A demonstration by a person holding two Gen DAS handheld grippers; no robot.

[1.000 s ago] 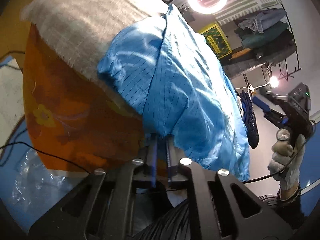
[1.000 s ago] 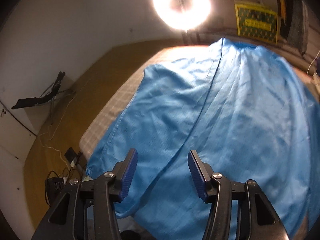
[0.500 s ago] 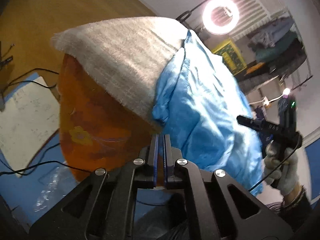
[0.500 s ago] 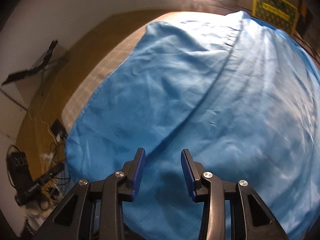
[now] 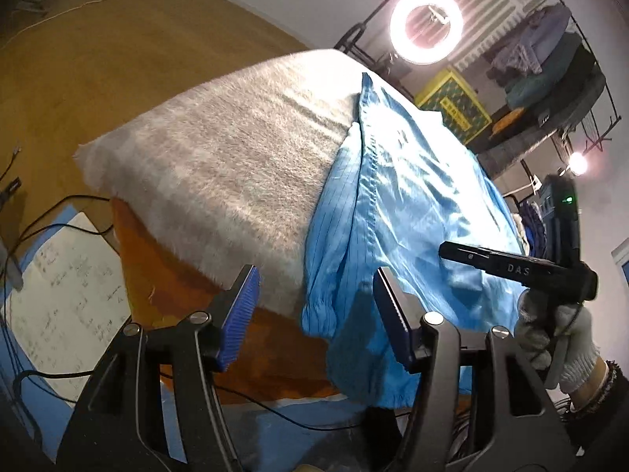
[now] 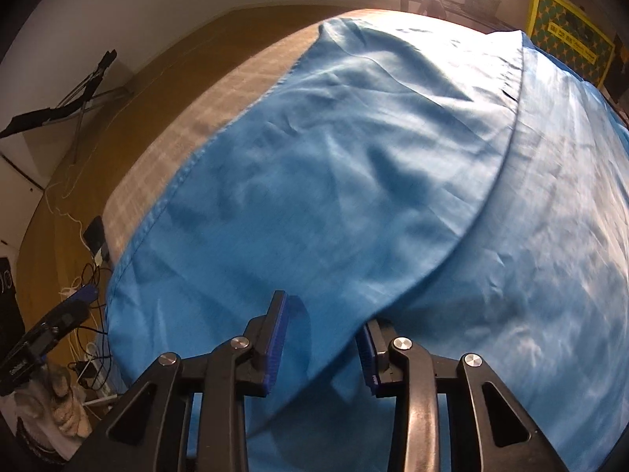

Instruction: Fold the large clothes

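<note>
A large light-blue garment [image 5: 416, 204] lies spread over a table covered by a grey blanket [image 5: 236, 165]; its gathered cuff [image 5: 318, 314] hangs over the near edge. My left gripper [image 5: 314, 314] is in front of that cuff with its jaws opening, and the pads touch nothing. My right gripper [image 6: 322, 342] points down onto the garment [image 6: 354, 177]. A folded edge of the blue cloth lies between its blue pads [image 6: 277, 334], which stand apart from it. In the left wrist view a gloved hand [image 5: 562, 338] holds the right gripper [image 5: 448, 253] over the cloth.
An orange cloth [image 5: 165, 275] hangs below the blanket. Cables and a white sheet of paper [image 5: 67, 303] lie on the blue floor mat at the left. A ring light [image 5: 426, 23], a yellow box [image 5: 452, 106] and a clothes rack [image 5: 550, 59] stand behind the table.
My left gripper, shut at the garment's hanging edge earlier, has pulled back and opened. My right gripper has come down onto the cloth and its jaws have narrowed around a fold.
</note>
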